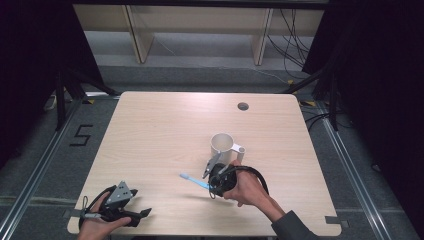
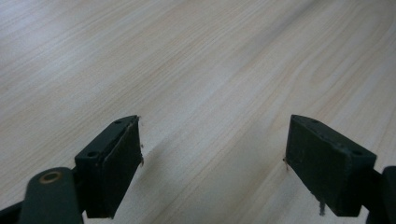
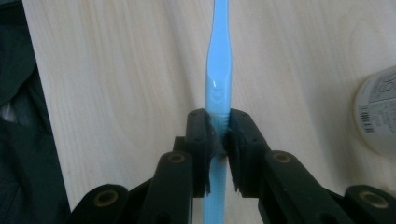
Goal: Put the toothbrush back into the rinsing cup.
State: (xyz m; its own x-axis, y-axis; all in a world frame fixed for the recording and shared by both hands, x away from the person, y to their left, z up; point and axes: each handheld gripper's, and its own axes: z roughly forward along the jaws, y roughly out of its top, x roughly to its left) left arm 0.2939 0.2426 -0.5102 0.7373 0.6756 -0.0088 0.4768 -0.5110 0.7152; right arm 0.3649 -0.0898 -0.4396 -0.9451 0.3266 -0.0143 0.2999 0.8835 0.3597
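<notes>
**One toothbrush, one mug, two grippers on a pale table**

The light wood table (image 1: 160, 130), with a cable hole (image 1: 243, 106), stands on grey floor between black curtains. Right gripper (image 3: 218, 135) clamps the single blue toothbrush (image 3: 217, 79) beside one white mug (image 1: 223, 146). Left gripper (image 2: 212, 154) rests near the front-left corner, jaws apart.

Blue toothbrush (image 3: 217, 70), cream mug (image 1: 223, 145), pale wood-grain table (image 1: 160, 130)
</notes>
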